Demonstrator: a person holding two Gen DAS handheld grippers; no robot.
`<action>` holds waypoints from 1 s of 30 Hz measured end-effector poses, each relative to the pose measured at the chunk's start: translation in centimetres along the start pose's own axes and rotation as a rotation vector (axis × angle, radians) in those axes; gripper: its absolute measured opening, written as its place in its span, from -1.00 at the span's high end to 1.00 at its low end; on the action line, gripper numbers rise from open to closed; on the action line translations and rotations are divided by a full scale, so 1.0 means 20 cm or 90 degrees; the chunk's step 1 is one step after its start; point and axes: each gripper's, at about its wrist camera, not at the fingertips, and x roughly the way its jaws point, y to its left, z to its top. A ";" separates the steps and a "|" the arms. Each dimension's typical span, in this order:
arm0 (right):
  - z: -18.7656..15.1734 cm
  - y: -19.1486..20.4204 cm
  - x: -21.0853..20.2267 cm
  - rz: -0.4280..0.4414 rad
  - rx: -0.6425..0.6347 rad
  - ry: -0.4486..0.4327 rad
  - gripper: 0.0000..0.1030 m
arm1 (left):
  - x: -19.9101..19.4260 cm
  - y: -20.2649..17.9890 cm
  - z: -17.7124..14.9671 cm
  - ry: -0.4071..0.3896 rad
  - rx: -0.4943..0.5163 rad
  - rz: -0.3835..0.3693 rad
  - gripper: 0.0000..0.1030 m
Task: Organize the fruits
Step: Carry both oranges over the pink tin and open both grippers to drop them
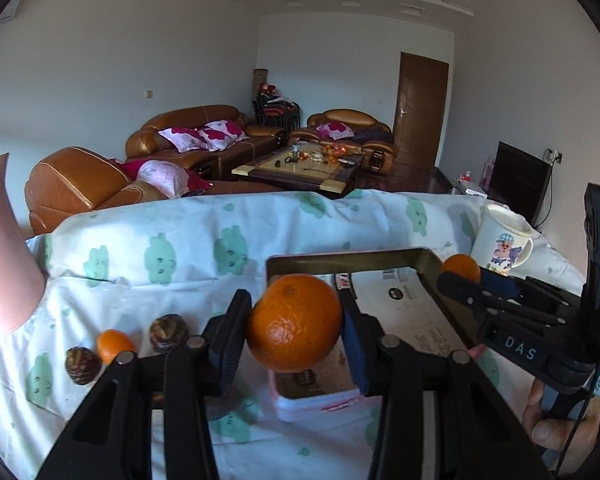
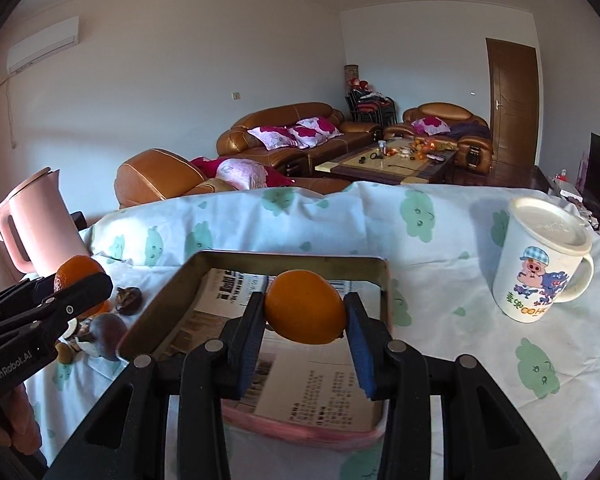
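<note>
My left gripper (image 1: 296,326) is shut on a large orange (image 1: 294,322), held above the left near corner of a shallow tin box (image 1: 340,258) lined with printed paper. My right gripper (image 2: 305,316) is shut on a smooth orange fruit (image 2: 305,307), held over the box's (image 2: 292,258) middle. Each gripper shows in the other's view: the right one (image 1: 466,280) and the left one (image 2: 80,280). On the cloth left of the box lie a small orange (image 1: 114,345) and two dark brown fruits (image 1: 168,332) (image 1: 82,365); they also show in the right wrist view (image 2: 128,300).
A white lidded mug (image 2: 540,264) with a cartoon stands on the cloth right of the box. A pink kettle (image 2: 36,224) stands at the far left. The table's far edge drops off toward brown sofas (image 1: 196,132) and a coffee table (image 1: 300,168).
</note>
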 end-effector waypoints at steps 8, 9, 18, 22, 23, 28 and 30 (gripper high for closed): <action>-0.02 -0.05 0.11 -0.008 -0.017 0.046 0.19 | 0.25 -0.21 -0.01 0.055 0.014 0.007 0.12; -0.02 -0.05 0.12 -0.008 -0.019 0.050 0.19 | 0.27 -0.22 -0.02 0.060 0.016 0.009 0.12; -0.04 -0.05 0.15 0.014 -0.017 0.063 0.18 | 0.34 -0.20 -0.07 0.094 -0.003 0.014 0.12; -0.04 -0.06 0.14 0.026 -0.001 0.058 0.18 | 0.35 -0.20 -0.07 0.097 -0.001 0.025 0.09; -0.04 -0.07 0.14 0.030 0.003 0.058 0.17 | 0.34 -0.20 -0.07 0.094 -0.001 0.028 0.09; -0.03 -0.09 0.13 0.037 0.031 0.053 0.06 | 0.28 -0.20 -0.07 0.057 0.005 0.062 -0.32; -0.02 -0.13 0.11 0.052 0.061 0.037 0.02 | 0.25 -0.19 -0.07 0.046 -0.006 0.056 -0.66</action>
